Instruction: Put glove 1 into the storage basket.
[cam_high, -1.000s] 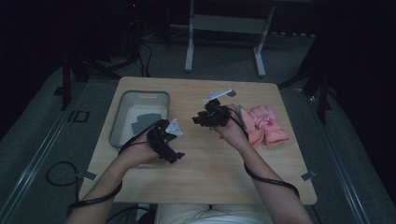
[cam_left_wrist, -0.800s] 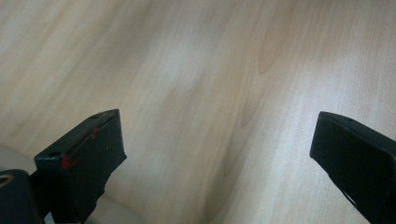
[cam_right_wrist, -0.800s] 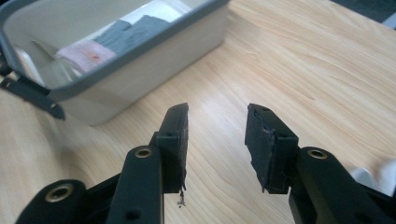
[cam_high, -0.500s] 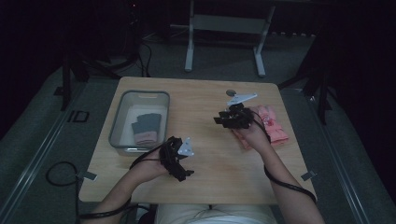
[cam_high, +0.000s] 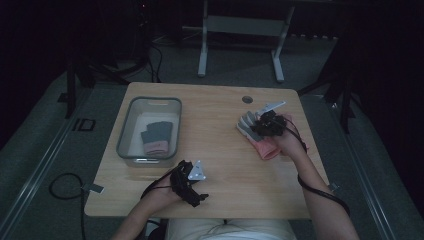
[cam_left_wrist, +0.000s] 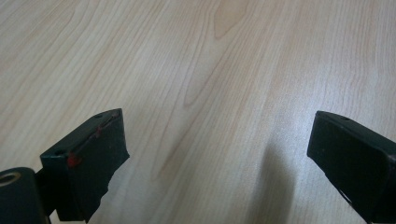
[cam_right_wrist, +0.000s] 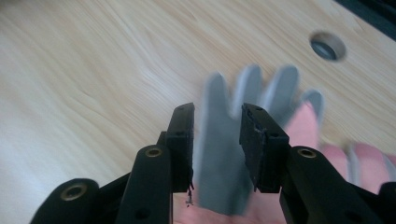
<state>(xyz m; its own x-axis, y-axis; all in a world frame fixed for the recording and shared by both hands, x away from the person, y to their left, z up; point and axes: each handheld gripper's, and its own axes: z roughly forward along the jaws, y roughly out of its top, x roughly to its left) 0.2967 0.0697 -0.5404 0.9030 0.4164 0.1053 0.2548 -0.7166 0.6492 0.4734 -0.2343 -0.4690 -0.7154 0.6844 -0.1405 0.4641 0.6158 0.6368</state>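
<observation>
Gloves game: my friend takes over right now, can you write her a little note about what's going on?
Left gripper: open, holding nothing, low over the table's near edge.
Right gripper: jaws around the grey glove on the pink pile, a gap still showing.
Done: one grey-and-pink glove lies in the bin.
Left, probably: carry the grey glove to the bin, then the pink ones.

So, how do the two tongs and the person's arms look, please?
Both tongs, left and right, are black, each with a grey three-cornered plate on top and a black cable trailing along the forearm. The jaws are flat black blocks; the left tongs' jaw has a small red mark. The right tongs' arms have brass-coloured rivets. The forearms are bare, no sleeves.
</observation>
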